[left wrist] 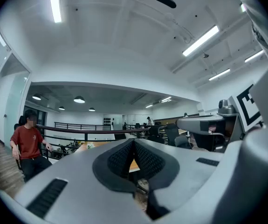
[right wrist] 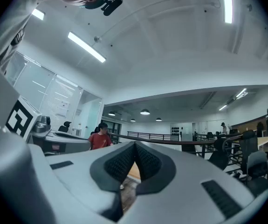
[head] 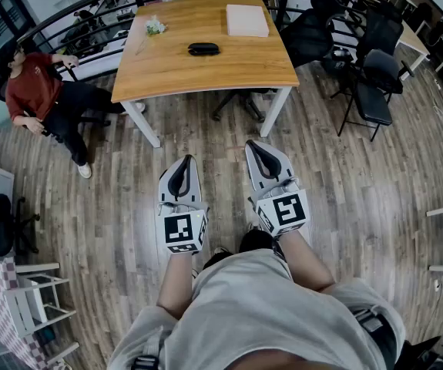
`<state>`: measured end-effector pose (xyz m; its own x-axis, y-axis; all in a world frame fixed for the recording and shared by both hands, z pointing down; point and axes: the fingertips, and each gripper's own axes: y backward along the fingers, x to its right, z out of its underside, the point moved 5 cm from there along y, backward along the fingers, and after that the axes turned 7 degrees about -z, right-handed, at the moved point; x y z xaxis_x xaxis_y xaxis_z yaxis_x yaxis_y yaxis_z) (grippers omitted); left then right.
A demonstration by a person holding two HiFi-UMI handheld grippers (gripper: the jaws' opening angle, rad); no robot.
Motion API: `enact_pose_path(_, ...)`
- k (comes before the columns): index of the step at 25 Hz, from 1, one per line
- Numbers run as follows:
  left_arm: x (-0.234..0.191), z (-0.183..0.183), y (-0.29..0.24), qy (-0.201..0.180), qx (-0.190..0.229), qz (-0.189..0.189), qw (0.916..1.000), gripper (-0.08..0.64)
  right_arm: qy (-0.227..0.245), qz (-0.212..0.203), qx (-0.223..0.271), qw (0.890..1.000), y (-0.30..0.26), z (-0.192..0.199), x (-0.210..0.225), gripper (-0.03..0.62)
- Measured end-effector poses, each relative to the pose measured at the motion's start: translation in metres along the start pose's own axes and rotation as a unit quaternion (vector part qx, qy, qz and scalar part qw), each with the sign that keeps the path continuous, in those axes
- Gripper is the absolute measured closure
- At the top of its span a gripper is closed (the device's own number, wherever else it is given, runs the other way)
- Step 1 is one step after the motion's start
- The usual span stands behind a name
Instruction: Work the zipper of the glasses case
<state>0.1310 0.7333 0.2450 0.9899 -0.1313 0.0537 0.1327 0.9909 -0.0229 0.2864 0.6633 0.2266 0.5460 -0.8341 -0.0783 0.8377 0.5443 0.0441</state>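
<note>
Approach is the step in hand, by my reading: the black glasses case [head: 203,49] lies alone near the middle of the wooden table [head: 159,75], well apart from both grippers, and nothing has touched its zipper yet. The left gripper [head: 183,164] and the right gripper [head: 257,148] are held level over the plank floor [head: 344,183] short of the table, each clenched on nothing, pads pressed together. The next move likely calls for stepping up to the table, parting the jaws, steadying the case with one gripper and finding the zipper pull, too small to see from here. Count: one case, one table, two grippers, one flat pale box [head: 247,20], one small sprig of flowers [head: 155,27], one seated person [head: 40,95].
</note>
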Motion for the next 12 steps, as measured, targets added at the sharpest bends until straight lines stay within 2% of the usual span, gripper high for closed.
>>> enact_pose_path(6,-0.002,0.023,-0.025,0.014,-0.005,0.014,0.9998,0.535,-0.004,-0.012,0.005,1.0,-0.023,0.021,0.013,0.568)
enact_pose_path(12,-0.017,0.03,-0.099,0.009,-0.018,0.013,0.9997,0.535,-0.015,-0.021,0.002,1.0,-0.088,0.038,0.064,0.568)
